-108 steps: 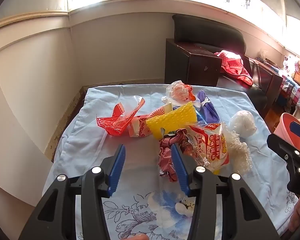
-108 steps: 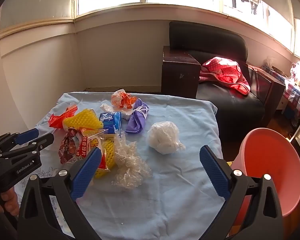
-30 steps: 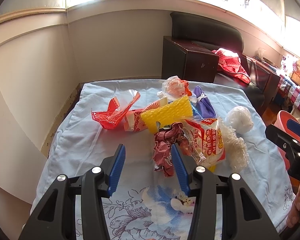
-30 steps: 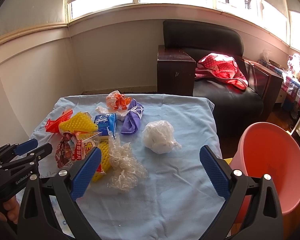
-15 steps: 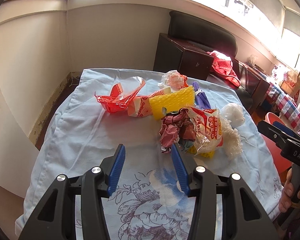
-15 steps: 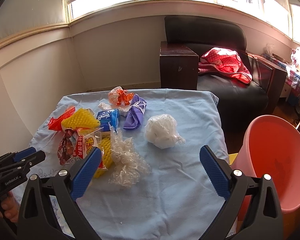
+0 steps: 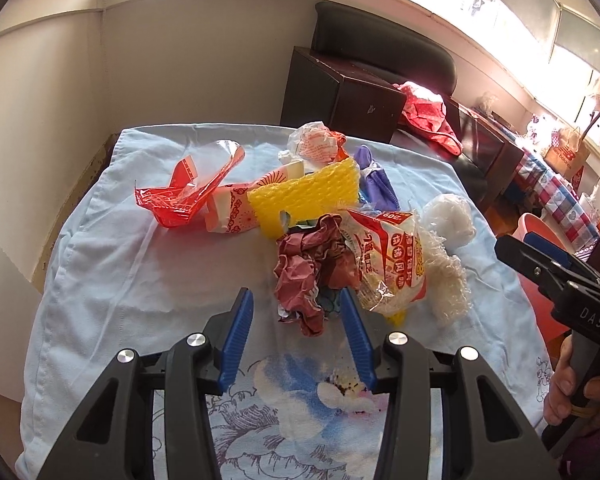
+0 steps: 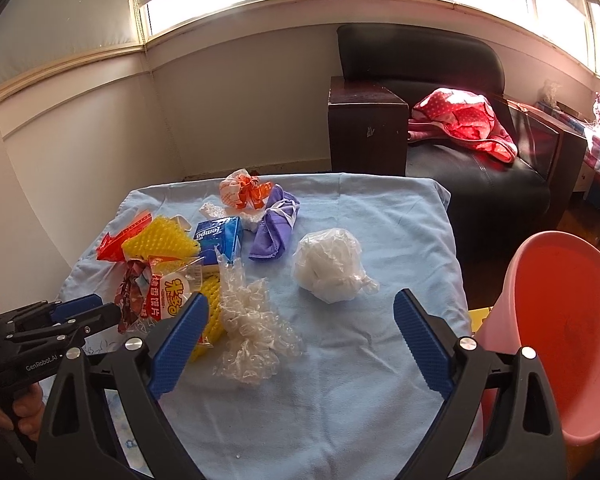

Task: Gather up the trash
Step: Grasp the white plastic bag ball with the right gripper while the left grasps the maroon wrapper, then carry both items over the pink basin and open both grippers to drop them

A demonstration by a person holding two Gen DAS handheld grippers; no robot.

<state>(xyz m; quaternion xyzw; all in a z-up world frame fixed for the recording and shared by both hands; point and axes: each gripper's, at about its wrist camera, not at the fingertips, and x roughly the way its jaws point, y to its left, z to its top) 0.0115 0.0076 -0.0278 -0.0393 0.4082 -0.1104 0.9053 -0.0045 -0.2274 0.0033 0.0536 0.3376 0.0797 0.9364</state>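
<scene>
Trash lies piled on a table under a light blue cloth (image 7: 112, 264). A crumpled maroon wrapper (image 7: 312, 268) sits just beyond my open, empty left gripper (image 7: 296, 312). Beside it are a red-and-white snack bag (image 7: 392, 260), a yellow foam net (image 7: 308, 196) and a red cellophane wrapper (image 7: 188, 196). My right gripper (image 8: 300, 316) is wide open and empty above crumpled clear plastic (image 8: 252, 332) and a white plastic bundle (image 8: 328, 268). A blue tissue pack (image 8: 220, 236) and a purple cloth (image 8: 276, 228) lie farther back.
A pink bucket (image 8: 560, 320) stands off the table's right edge. A dark armchair (image 8: 440, 92) with a red cloth and a dark wooden cabinet (image 8: 364, 128) stand behind the table. A wall runs along the left.
My left gripper has moved closer to the maroon wrapper, which now sits just past the fingertips. My right gripper has stayed wide open and barely moved.
</scene>
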